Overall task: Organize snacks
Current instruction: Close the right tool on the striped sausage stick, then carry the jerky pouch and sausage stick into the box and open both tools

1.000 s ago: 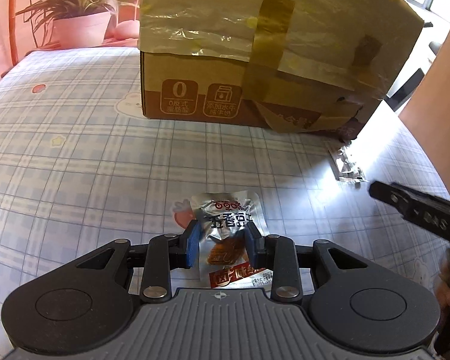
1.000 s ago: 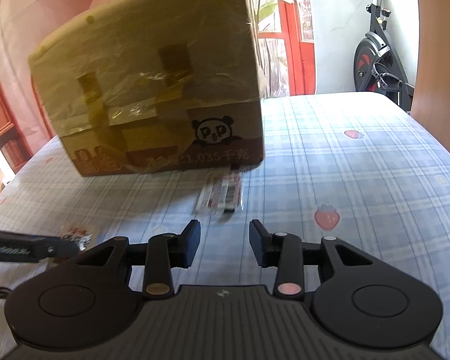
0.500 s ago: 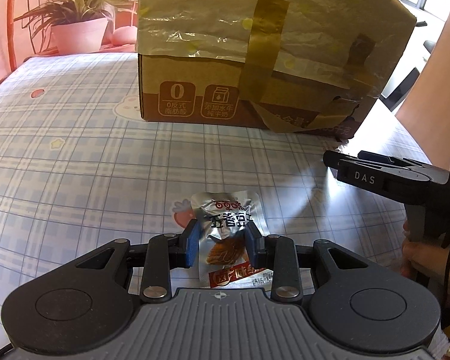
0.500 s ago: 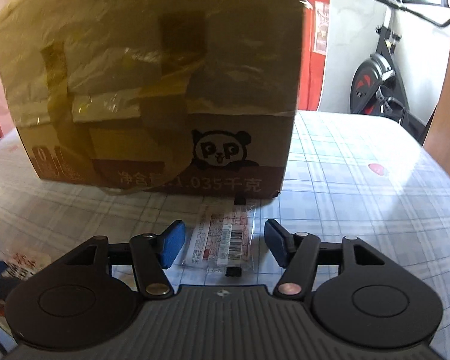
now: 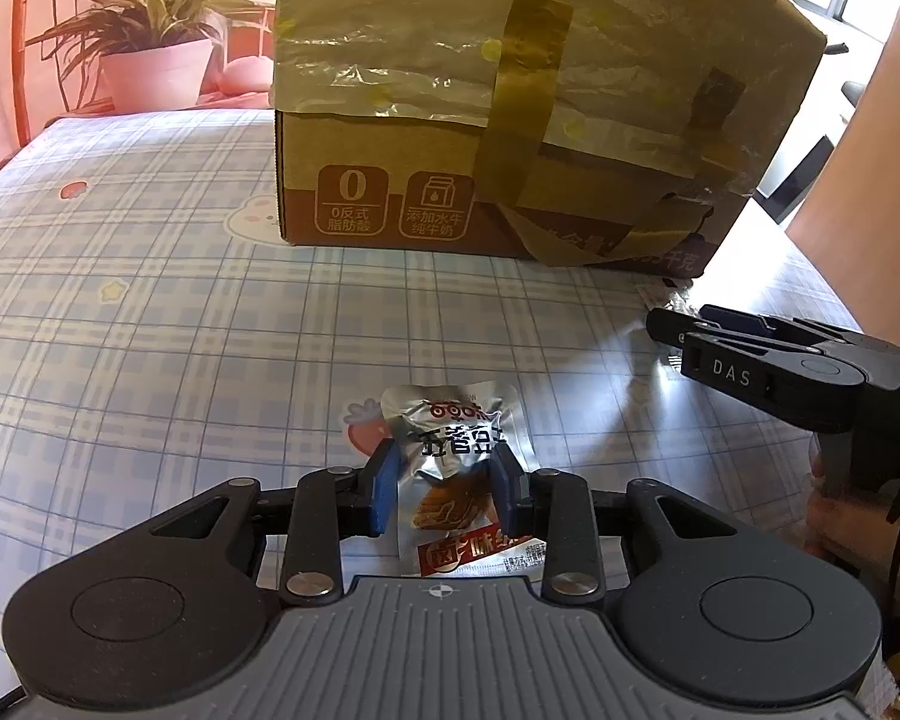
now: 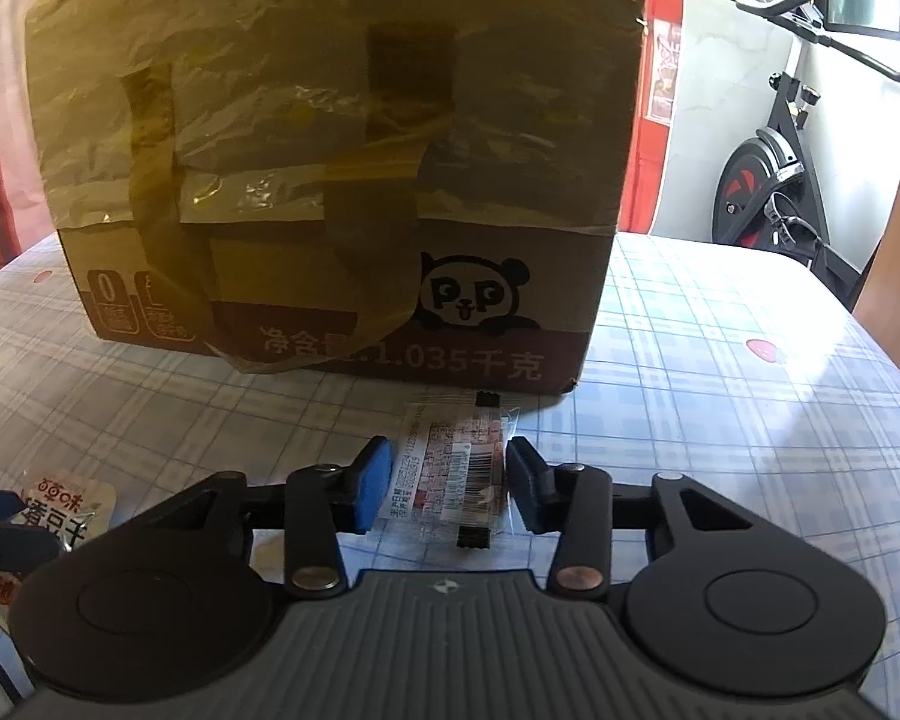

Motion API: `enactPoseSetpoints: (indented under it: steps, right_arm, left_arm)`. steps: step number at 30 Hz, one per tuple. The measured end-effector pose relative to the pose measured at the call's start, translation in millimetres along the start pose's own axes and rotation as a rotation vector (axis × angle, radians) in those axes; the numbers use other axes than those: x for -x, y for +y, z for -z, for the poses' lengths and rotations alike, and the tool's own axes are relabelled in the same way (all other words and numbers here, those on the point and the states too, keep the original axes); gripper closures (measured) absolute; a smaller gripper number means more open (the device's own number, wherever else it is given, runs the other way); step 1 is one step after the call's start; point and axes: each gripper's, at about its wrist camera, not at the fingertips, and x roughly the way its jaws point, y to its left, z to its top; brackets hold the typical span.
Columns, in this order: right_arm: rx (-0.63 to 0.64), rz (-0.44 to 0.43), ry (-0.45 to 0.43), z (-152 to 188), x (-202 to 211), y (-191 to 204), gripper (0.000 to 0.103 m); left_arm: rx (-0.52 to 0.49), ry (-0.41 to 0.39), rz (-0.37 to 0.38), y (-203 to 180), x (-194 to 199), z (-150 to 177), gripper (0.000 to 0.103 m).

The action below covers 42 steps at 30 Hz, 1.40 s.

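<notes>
Swung in toward the box and dropped over the clear packet (image 6: 450,474), the right gripper (image 6: 447,480); jaws just been closing, blue pads now pressed against both long edges of that packet, which lay flat on the checked tablecloth (image 6: 720,420) just in front of the cardboard box (image 6: 342,180). Kept in place meanwhile, the left gripper (image 5: 444,492), clenched on the silver snack pouch (image 5: 456,468), pads pinching its crumpled middle, lower end of the pouch resting on the cloth near the camera.

Judged light and soft, both packets: thin film, likely slippery, prone to buckling or sliding out under a narrow pinch. Best taken across the middle of the width, as here, not by a corner or seam. Contents probably crushable, so a gentle squeeze advised.

Farther off, seen taped over with brown tape and wrinkled plastic, the box, standing upright on the cloth; top not visible, so contents could not be told. Beyond it, glimpsed only, a potted plant (image 5: 150,60) and an exercise bike (image 6: 774,198).
</notes>
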Motion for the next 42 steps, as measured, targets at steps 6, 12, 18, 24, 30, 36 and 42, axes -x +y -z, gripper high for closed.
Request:
enactPoseSetpoints:
  steps: [6,12,18,24,30,36,42]
  right_arm:
    - [0.014,-0.03,-0.003,4,8,3,0.062]
    - [-0.047,-0.039,-0.035,7,34,-3,0.062]
    - [-0.061,-0.065,-0.107,-3,67,2,0.062]
    - [-0.056,-0.095,-0.203,-30,100,10,0.062]
    - [-0.032,-0.119,-0.301,-63,126,19,0.062]
    - [-0.003,-0.138,-0.369,-98,139,29,0.062]
    - [-0.016,-0.154,-0.403,-140,136,27,0.062]
  left_arm:
    - [0.013,-0.008,0.013,2,4,1,0.069]
    - [0.022,-0.047,0.036,2,13,-4,0.069]
    - [-0.004,-0.13,0.052,-1,33,-16,0.069]
    - [-0.026,-0.232,0.048,0,58,-39,0.069]
    - [-0.036,-0.337,0.063,2,86,-70,0.069]
    - [-0.058,-0.418,0.086,3,109,-106,0.069]
    - [-0.049,-0.455,0.126,4,119,-154,0.069]
